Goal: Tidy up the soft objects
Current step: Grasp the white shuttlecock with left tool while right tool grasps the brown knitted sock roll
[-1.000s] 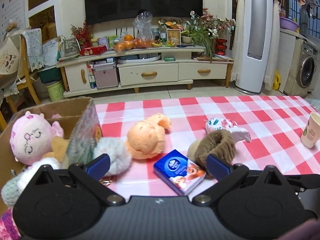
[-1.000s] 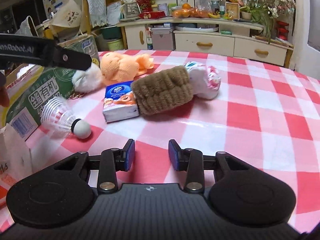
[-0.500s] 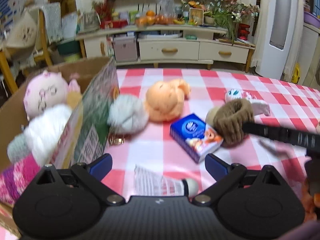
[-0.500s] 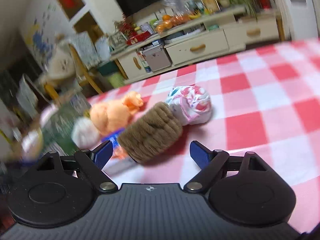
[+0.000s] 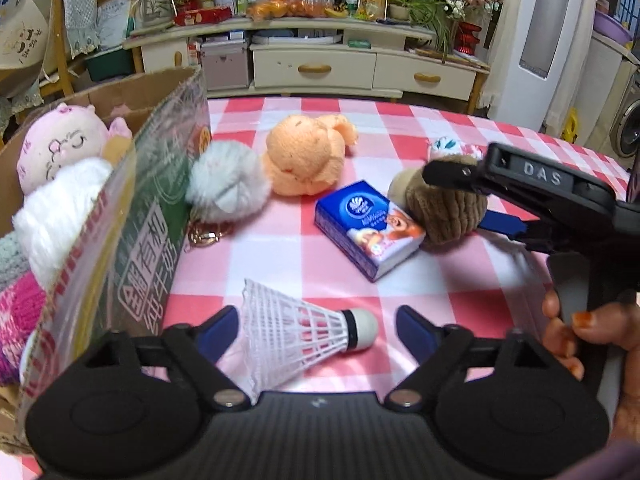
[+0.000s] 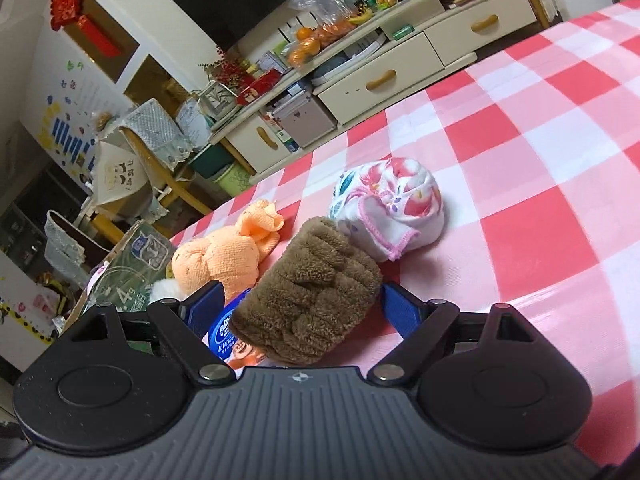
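Note:
A white shuttlecock (image 5: 304, 336) lies on the checked tablecloth between the pads of my left gripper (image 5: 316, 328). The jaws are closing, and a gap still shows beside the cork. My right gripper (image 6: 302, 310) stands open, a blue pad on each side of a brown fuzzy roll (image 6: 308, 304) without pressing it. In the left wrist view the right gripper (image 5: 460, 200) comes in from the right over that brown roll (image 5: 444, 208). Close by lie a blue tissue pack (image 5: 368, 228), an orange plush (image 5: 304, 160), a grey pompom (image 5: 228, 184) and a floral cloth ball (image 6: 392, 208).
A cardboard box (image 5: 160, 184) stands at the table's left with a pink doll (image 5: 60, 148), white fluffy stuff (image 5: 60, 212) and pink knitwear inside. A person's hand (image 5: 576, 332) holds the right gripper's handle. A TV cabinet (image 5: 316, 64) stands beyond the table.
My left gripper sank toward the shuttlecock and its jaws narrowed around it. My right gripper went from shut to wide open, rolled, and moved up to straddle the brown roll.

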Demonstrator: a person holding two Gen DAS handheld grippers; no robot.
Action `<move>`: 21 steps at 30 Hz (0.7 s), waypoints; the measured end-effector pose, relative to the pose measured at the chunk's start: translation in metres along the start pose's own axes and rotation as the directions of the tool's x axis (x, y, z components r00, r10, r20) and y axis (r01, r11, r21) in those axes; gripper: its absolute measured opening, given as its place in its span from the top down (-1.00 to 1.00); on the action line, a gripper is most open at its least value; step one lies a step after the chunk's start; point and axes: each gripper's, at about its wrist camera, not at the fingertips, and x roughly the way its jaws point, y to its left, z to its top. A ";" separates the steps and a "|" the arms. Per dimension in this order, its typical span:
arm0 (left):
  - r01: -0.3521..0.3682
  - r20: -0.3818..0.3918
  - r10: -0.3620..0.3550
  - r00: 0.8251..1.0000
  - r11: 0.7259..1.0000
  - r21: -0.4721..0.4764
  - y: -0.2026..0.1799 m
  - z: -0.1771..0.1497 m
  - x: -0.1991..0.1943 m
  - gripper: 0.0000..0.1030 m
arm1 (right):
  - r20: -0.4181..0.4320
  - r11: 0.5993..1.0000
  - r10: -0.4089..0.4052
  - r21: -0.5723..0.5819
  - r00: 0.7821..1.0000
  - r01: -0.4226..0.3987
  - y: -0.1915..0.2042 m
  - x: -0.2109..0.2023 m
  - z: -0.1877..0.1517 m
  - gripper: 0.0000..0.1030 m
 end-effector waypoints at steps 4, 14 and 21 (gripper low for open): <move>0.023 -0.018 -0.023 1.000 1.000 -0.011 -0.001 -0.002 0.003 -0.18 | 0.012 1.000 0.005 -0.014 1.000 -0.005 0.003 0.004 0.000 -1.00; 0.062 -0.015 -0.062 0.998 0.998 -0.005 -0.009 -0.002 0.004 0.70 | 0.023 1.000 -0.003 -0.004 1.000 0.003 0.002 -0.005 0.003 -0.53; 0.095 0.003 -0.095 0.995 0.995 0.001 -0.012 -0.001 0.003 1.00 | 0.020 1.000 -0.013 -0.021 1.000 0.013 0.003 -0.011 0.002 -0.17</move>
